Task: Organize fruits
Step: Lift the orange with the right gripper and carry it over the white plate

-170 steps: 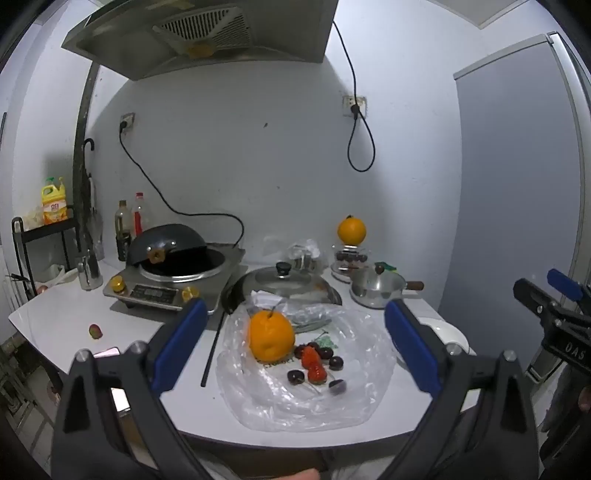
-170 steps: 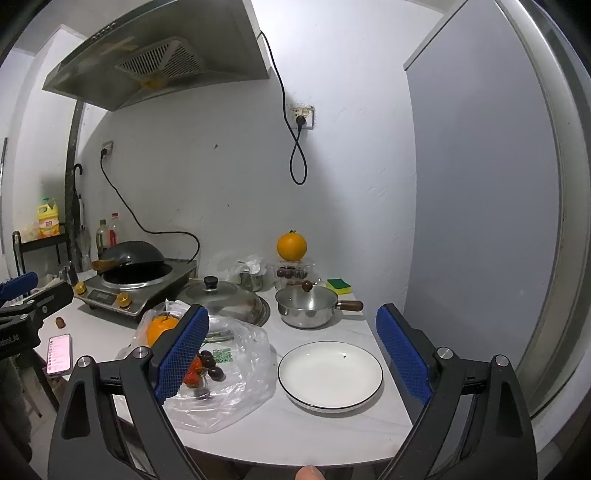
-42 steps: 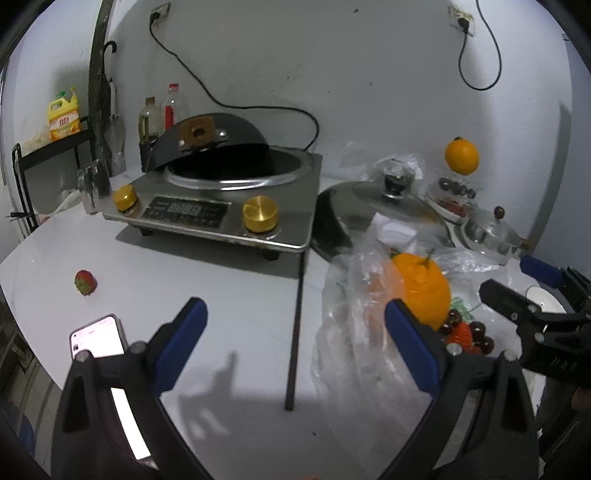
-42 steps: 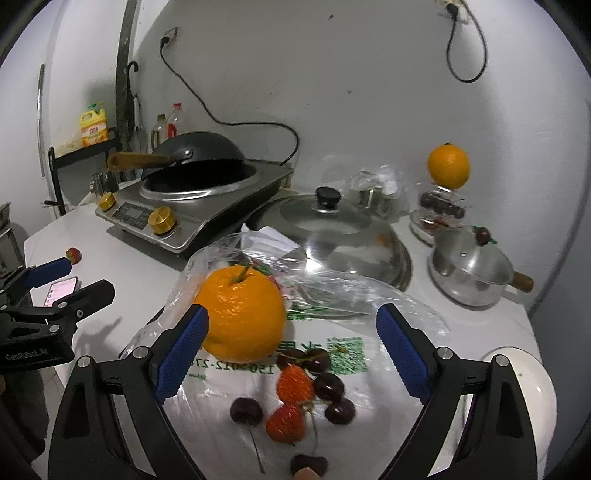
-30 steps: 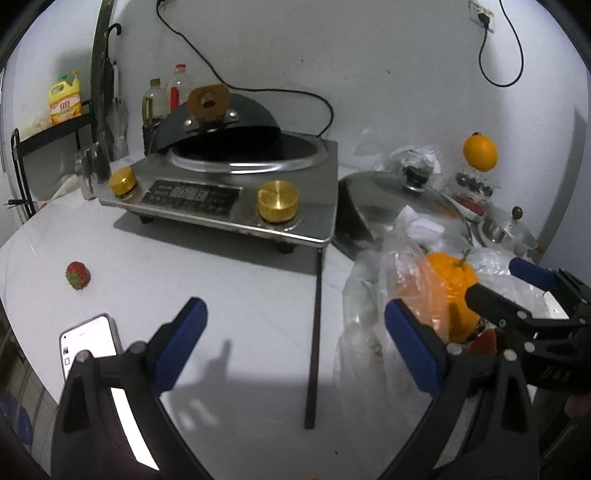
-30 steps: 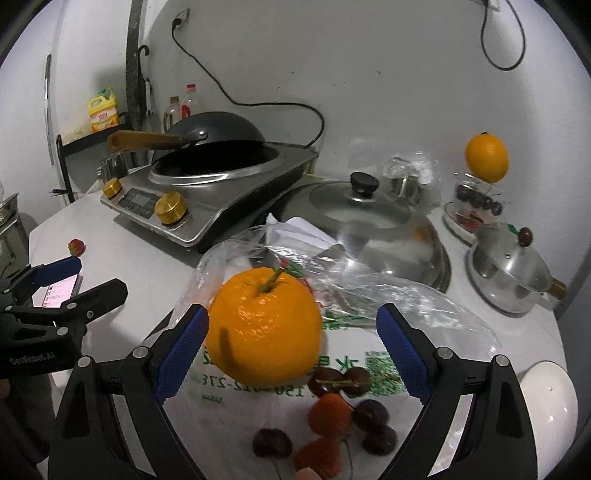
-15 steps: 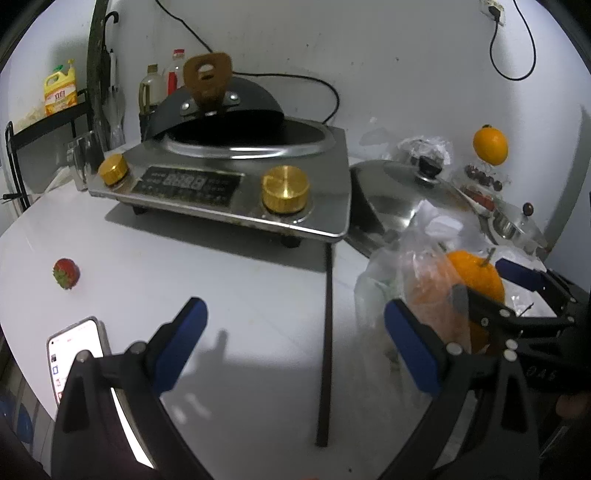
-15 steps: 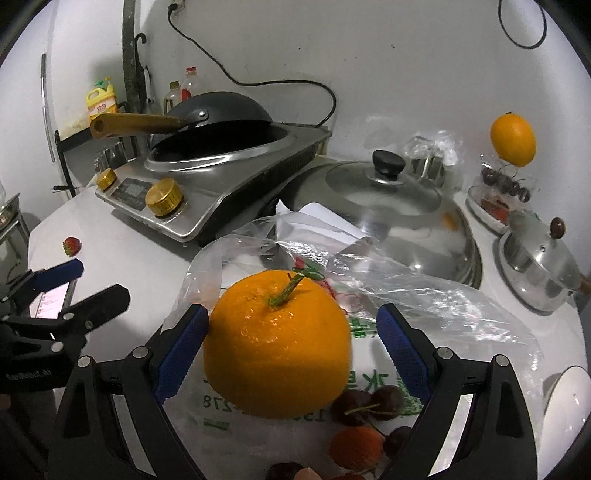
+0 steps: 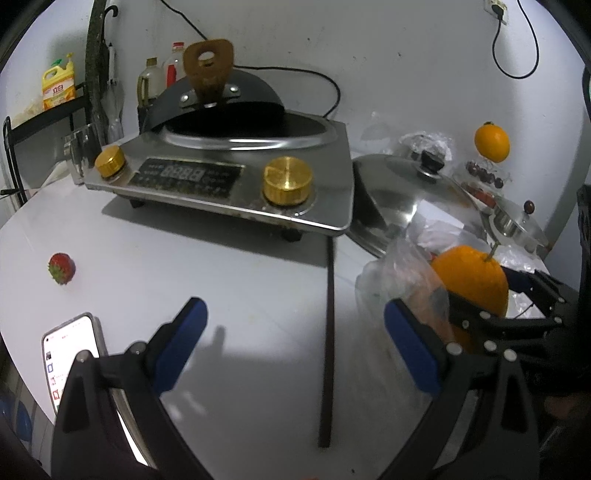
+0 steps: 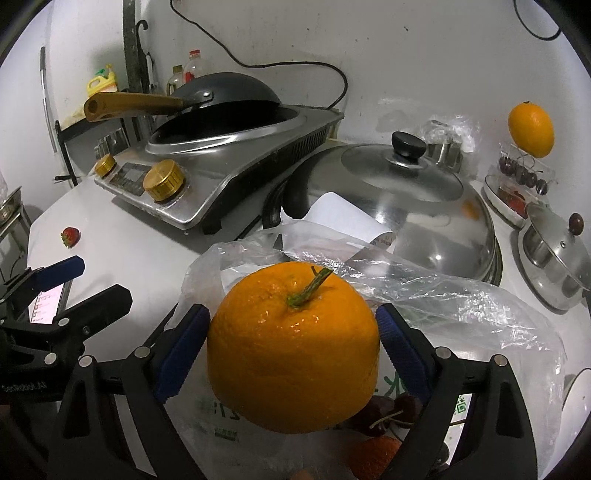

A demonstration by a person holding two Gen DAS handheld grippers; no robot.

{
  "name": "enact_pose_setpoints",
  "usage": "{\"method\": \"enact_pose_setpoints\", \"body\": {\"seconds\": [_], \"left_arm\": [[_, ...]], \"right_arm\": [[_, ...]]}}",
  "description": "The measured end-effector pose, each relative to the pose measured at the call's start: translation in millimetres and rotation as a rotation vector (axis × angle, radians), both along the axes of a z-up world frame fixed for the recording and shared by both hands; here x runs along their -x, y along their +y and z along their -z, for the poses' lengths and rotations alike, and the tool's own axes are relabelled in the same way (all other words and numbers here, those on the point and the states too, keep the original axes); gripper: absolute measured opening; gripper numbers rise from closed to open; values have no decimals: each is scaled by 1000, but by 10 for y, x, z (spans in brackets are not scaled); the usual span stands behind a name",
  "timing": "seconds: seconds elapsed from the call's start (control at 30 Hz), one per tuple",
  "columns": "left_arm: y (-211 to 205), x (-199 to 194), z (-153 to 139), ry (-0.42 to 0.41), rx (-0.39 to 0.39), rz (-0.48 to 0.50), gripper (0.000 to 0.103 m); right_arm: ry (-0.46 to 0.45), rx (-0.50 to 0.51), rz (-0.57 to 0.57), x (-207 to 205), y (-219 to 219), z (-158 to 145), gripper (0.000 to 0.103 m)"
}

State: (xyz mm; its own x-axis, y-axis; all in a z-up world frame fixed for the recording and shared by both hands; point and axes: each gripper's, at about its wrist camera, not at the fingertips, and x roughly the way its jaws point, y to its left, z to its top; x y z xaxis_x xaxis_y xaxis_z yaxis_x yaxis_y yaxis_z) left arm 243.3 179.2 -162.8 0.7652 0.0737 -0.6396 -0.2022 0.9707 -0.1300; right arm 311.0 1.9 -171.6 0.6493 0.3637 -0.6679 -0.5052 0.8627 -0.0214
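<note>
Right claw (image 10: 291, 343) gripping orange (image 10: 293, 347) (white counter (image 10: 147, 251))

A white plastered wall (image 9: 388, 55) fills the upper half of both views, scuffed with small dark specks. A black cable (image 9: 295, 70) loops across it at upper centre, and a second cord (image 9: 517, 48) hangs from a socket (image 9: 498, 5) at the upper right of the left view. A dark pipe (image 10: 130, 40) runs up the upper left. The white countertop (image 9: 221, 280) spans the lower frame under dim, cool light, with a black wire rack (image 9: 22, 125) at far left
</note>
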Motion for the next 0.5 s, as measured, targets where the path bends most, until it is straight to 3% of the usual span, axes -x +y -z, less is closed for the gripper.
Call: {"method": "enact_pose_setpoints", "body": {"seconds": [0.5], "left_arm": [[-176,126,-195,-25,-29,9,98]], "right_arm": [[-36,-59,-21,166,-169,-190,87]]}}
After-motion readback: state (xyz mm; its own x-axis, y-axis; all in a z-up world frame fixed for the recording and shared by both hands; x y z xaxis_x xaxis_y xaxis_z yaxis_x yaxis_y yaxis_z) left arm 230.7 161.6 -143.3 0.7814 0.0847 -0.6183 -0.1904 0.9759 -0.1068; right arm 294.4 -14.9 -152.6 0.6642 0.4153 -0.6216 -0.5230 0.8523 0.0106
